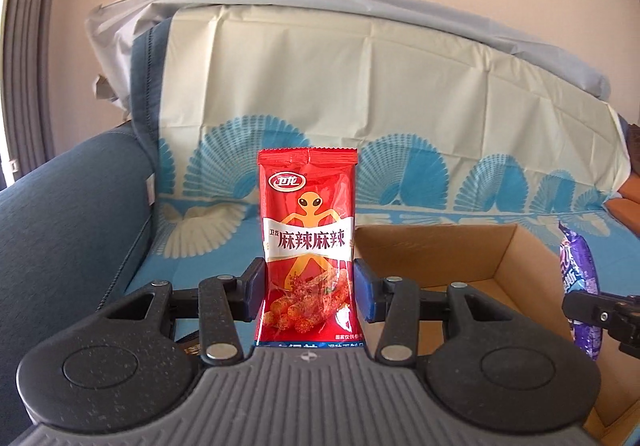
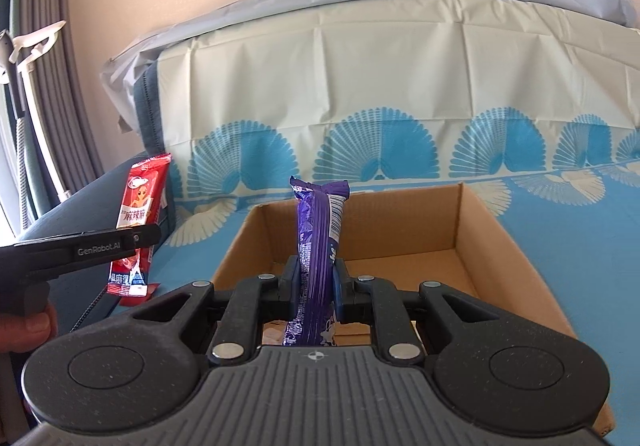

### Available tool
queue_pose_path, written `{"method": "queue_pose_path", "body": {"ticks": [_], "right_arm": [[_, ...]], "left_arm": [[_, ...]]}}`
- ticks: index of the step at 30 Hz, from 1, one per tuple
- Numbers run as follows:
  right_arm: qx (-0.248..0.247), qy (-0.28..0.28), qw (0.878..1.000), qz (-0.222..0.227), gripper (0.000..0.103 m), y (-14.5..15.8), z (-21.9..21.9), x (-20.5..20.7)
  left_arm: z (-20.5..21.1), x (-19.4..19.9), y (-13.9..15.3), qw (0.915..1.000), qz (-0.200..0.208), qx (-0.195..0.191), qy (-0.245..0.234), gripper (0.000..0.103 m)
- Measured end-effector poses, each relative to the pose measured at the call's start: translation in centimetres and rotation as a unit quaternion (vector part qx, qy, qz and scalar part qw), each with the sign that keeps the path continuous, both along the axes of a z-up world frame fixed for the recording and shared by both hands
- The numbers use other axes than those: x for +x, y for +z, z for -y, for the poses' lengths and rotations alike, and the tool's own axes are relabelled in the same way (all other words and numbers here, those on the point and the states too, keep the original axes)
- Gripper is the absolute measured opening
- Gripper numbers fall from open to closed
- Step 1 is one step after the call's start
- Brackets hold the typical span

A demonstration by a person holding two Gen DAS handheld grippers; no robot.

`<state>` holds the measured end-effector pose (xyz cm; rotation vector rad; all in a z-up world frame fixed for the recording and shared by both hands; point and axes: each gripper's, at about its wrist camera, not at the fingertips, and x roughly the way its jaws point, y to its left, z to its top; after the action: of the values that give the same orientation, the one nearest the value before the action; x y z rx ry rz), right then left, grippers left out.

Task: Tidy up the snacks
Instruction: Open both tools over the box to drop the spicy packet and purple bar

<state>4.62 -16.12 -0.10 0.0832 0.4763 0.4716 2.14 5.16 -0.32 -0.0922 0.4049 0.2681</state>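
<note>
My left gripper (image 1: pixel 309 286) is shut on a red snack packet (image 1: pixel 307 242) with an orange alien figure, held upright above the sofa seat, left of an open cardboard box (image 1: pixel 504 246). The right gripper (image 2: pixel 315 286) is shut on a purple snack packet (image 2: pixel 318 246), gripped edge-on and standing upright over the near end of the cardboard box (image 2: pixel 472 221). In the right wrist view the red packet (image 2: pixel 140 221) and the left gripper's finger (image 2: pixel 100 242) show at the left. In the left wrist view the purple packet (image 1: pixel 580 286) shows at the right edge.
The box stands on a sofa seat covered by a blue and cream sheet (image 2: pixel 400 93) with fan patterns. A dark blue armrest (image 1: pixel 68 230) rises at the left, with grey curtains (image 2: pixel 44 93) behind it. A person's fingers (image 2: pixel 24 326) hold the left gripper's handle.
</note>
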Motion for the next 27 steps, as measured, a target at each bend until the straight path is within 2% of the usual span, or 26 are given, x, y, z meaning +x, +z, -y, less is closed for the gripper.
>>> {"method": "queue_pose_path", "body": {"ticks": [12,21,27], "right_arm": [[-0.013,-0.057,0.998,0.0,0.016,-0.4,2.0,1.2],[-0.022,-0.09,0.996,-0.003,0.016,-0.6,2.5,1.7],[-0.023,-0.11,0.994,-0.004,0.016,-0.7,2.9,1.9]], "left_arm": [[4.2,0.8,0.2,0.997,0.037,0.002,-0.068,0.05],[7.7,0.9,-0.3,0.9893,0.047,0.015,-0.137,0.05],[8.6,1.0,-0.6,0.9845,0.048,0.004,-0.168,0.051]]}}
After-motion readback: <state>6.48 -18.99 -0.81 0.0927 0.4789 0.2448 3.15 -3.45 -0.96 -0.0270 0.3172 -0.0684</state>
